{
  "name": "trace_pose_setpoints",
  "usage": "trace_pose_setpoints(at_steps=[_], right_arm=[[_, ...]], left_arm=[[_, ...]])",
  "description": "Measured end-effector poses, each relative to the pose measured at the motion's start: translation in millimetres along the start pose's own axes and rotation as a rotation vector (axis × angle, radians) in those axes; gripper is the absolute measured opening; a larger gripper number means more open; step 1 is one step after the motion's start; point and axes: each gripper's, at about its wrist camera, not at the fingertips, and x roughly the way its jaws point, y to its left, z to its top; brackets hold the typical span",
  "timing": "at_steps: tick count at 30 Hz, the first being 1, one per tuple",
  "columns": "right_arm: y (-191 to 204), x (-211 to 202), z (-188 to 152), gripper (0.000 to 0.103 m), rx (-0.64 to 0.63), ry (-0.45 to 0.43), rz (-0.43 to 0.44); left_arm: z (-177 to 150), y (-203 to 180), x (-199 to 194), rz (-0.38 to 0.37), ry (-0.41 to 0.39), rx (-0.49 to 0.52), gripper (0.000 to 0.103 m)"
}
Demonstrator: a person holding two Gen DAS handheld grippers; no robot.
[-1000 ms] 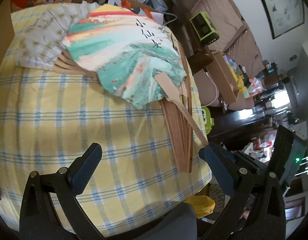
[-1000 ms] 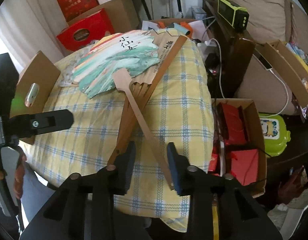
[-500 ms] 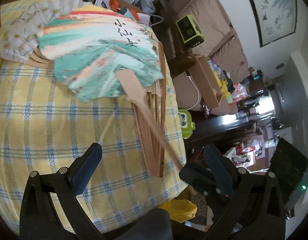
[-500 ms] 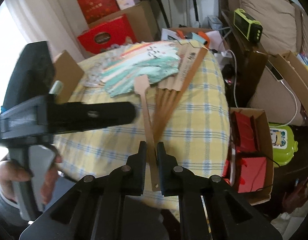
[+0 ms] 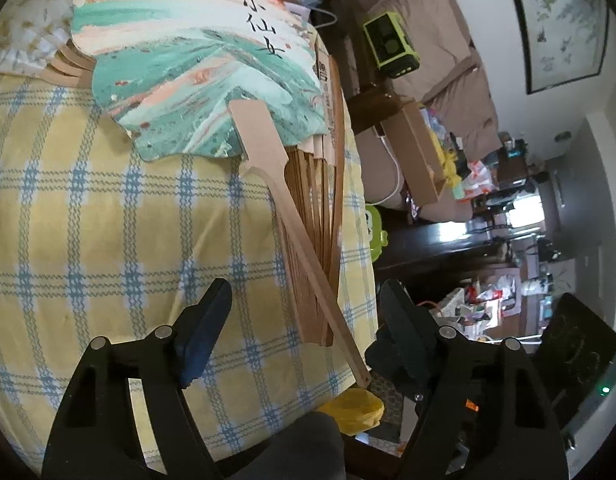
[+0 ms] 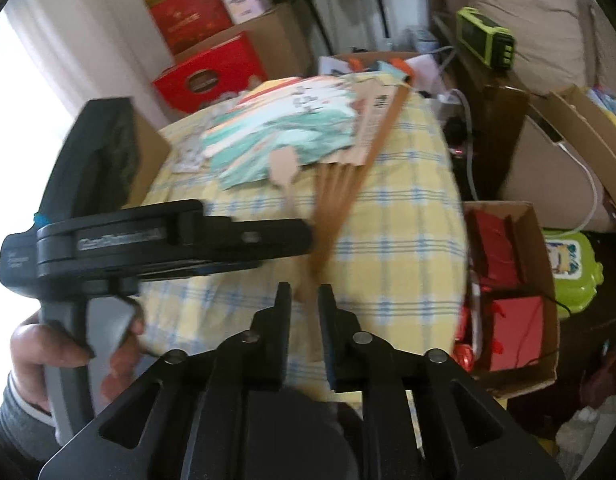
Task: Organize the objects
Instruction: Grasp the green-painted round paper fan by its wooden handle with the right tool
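- right gripper (image 6: 304, 300): jaws narrowed around paddle fan (image 5: 204, 68) handle end; contact blurred, cannot tell.
- left gripper (image 5: 304, 320): spread, empty, handle between its fingers.
- folding fan (image 5: 320, 216) ahead, underneath; nothing sorted yet.

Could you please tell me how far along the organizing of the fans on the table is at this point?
Early stage. Nothing looks put away: the painted fan lies on the folding fan, both spread on the checked tablecloth. In hand: the right gripper straddles the painted fan's handle near its end, grip unclear through blur; the left gripper is open beside it. Left: lifting and placing both fans.
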Motion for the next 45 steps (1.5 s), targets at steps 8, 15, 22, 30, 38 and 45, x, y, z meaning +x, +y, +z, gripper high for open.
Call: trace_pose_setpoints(at_steps=[8,15,22,30,38,45], right_arm=[[-4.1,14.3,-7.7,0.024,-0.002,0.043,0.004],[3.5,20.0,-13.0,0.016,-0.021,0.06,0.033],[18.7,8.7,-17.3,0.012,-0.055,0.041,0.056],[28.4,14.0,-19.5,0.016,-0.051,0.05,0.059],[36.6,19.7,-18.2,0.013,-0.047,0.044,0.102],[62.1,-0.4,-14.2,0.013,-0.141,0.004,0.104]], left_arm=[[11.3,-1.7,7.1,0.01,-0.017,-0.004,0.07],[10.6,7.8,11.2,0.037,-0.04,-0.024,0.03],[0.1,0.8,0.6,0.04,-0.058,0.037,0.013],[-13.0,1.6,-16.0,-0.021,-0.093,0.014,0.013],[-25.7,-2.6,-31.5,-0.069,-0.083,0.032,0.014],[-35.1,-13.0,-64.1,-0.088,-0.141,0.082,0.014]])
